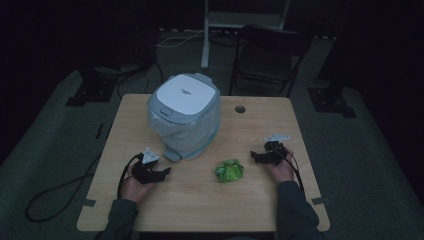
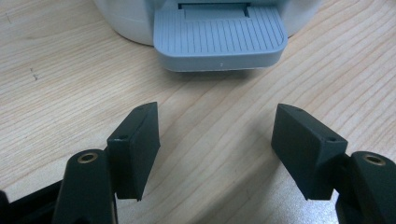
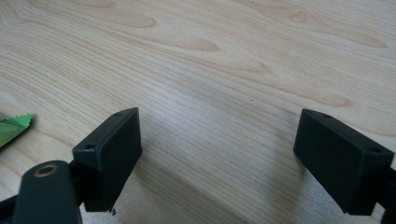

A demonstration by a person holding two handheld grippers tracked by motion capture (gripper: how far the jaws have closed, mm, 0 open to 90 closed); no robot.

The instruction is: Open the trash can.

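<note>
Item: pedal bin [image 1: 184, 116], white with a grey lid, clear liner visible through its wall, standing upright toward the far left-centre of the wooden surface [image 1: 260, 130]; lid down. Its grey ribbed foot pedal [image 2: 219, 39] faces the person and rests at surface level, unpressed. Item: crumpled green wrapper [image 1: 229, 170], lying loose on the surface just in front and to the right of the bin, apart from it; a corner of it shows at the left edge of the right gripper view [image 3: 14, 128]. Item: left tool [image 1: 161, 174], held low over the surface just before the pedal, jaws spread wide, nothing between them, bare wood beneath. Item: right tool [image 1: 256, 157], held low to the right of the wrapper, near but not touching it, jaws likewise spread wide and empty. Progress, as judged: the work appears to be binning the wrapper, and it stands at the very start. Nothing is gripped, the lid is not raised, the wrapper is not lifted. Remaining: close the right tool on the wrapper, press the pedal with the left tool to open the lid, carry the wrapper over and drop it in.
</note>
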